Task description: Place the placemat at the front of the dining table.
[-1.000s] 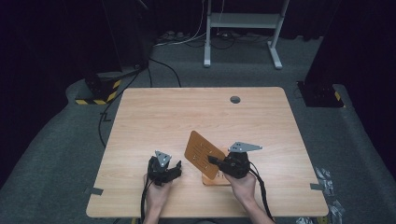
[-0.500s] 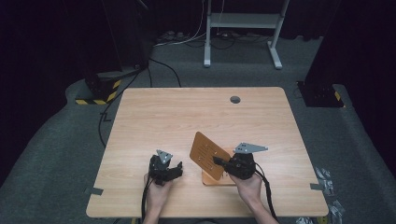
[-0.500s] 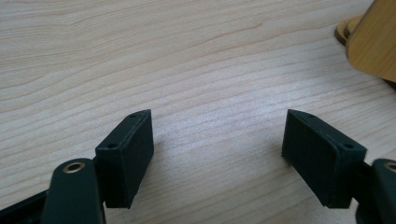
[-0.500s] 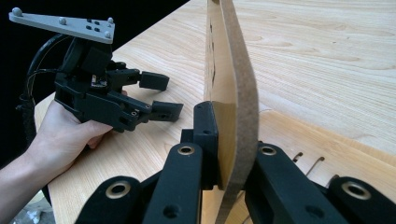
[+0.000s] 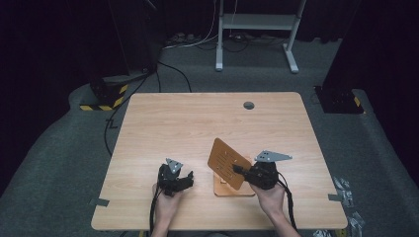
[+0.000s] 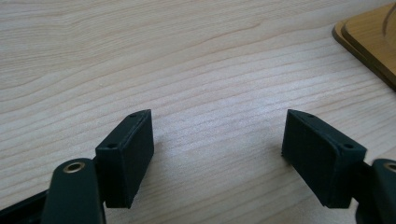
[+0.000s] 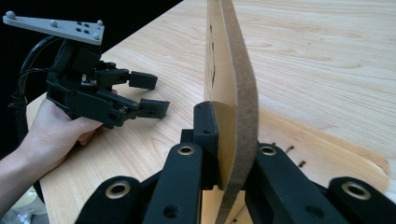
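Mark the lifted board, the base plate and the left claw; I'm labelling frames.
lifted board (image 5: 225, 160), high view, perforated face.
base plate (image 5: 244, 191), high view, front edge.
left claw (image 6: 217, 156), left gripper view, midway between fingertips.

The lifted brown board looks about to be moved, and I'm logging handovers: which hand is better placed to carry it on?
Right: its tongs already clamp the board; the left tongs sit open, apart.

I see the table (image 5: 197, 123) evenly lit from overhead, without glare; everything around the table falls into near-black. Shadows on the table are soft and short. Both gripper views render near jaws slightly soft.
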The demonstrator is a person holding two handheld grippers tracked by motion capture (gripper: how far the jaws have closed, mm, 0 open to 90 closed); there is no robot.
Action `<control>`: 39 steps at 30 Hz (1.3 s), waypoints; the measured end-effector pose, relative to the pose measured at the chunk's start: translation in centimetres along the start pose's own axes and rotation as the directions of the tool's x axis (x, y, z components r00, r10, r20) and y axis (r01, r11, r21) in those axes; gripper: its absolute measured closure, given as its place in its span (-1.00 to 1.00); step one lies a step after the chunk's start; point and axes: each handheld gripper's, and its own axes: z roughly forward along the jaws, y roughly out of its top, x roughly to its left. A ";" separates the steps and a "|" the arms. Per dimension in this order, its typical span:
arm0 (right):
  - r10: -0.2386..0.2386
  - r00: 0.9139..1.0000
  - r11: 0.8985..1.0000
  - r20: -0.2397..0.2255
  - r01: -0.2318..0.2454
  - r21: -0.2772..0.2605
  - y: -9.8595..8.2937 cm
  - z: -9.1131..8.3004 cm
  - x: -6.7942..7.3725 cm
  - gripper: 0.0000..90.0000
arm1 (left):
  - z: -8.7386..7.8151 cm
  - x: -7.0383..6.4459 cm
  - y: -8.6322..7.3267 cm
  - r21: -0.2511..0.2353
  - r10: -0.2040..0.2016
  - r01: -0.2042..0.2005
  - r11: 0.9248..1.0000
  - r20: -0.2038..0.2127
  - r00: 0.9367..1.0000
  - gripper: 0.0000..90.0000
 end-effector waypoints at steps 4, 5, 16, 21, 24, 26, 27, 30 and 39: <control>0.001 1.000 1.000 0.012 -0.001 0.000 -0.1 -0.3 -0.4 0.92 | 0.0 0.0 0.0 0.000 0.001 -0.001 1.000 0.000 1.000 -0.44; 0.007 1.000 1.000 0.017 -0.007 -0.004 -0.1 -0.6 -0.6 0.92 | 0.0 0.0 0.0 0.000 0.000 0.000 1.000 0.000 1.000 -0.44; 0.028 0.999 0.999 0.037 -0.028 -0.022 -0.1 -1.5 -1.6 0.92 | 0.0 0.0 0.0 0.000 0.000 0.000 1.000 0.000 1.000 -0.44; 0.031 0.998 0.999 0.057 -0.029 -0.033 -0.1 -2.0 -2.2 0.92 | 0.0 0.0 0.0 0.000 0.000 0.000 1.000 0.000 1.000 -0.44; 0.036 0.997 0.999 0.072 -0.033 -0.038 -0.1 -2.4 -2.7 0.92 | 0.0 0.0 0.0 0.000 0.000 0.000 1.000 0.000 1.000 -0.44; 0.039 0.996 0.999 0.081 -0.035 -0.040 -0.1 -2.6 -3.0 0.92 | 0.0 0.0 0.0 0.000 0.000 0.000 1.000 0.000 1.000 -0.44; 0.041 0.995 0.998 0.088 -0.037 -0.044 -0.1 -2.7 -3.2 0.92 | 0.0 0.0 0.0 0.000 0.001 -0.001 1.000 0.000 1.000 -0.44; 0.051 0.994 0.998 0.096 -0.046 -0.052 -0.1 -3.1 -3.6 0.92 | 0.0 0.0 0.0 0.000 0.000 0.000 1.000 0.000 1.000 -0.44; 0.067 0.990 0.996 0.127 -0.058 -0.070 -0.1 -4.2 -5.0 0.92 | 0.0 0.0 0.0 -0.001 0.001 -0.001 1.000 0.002 1.000 -0.45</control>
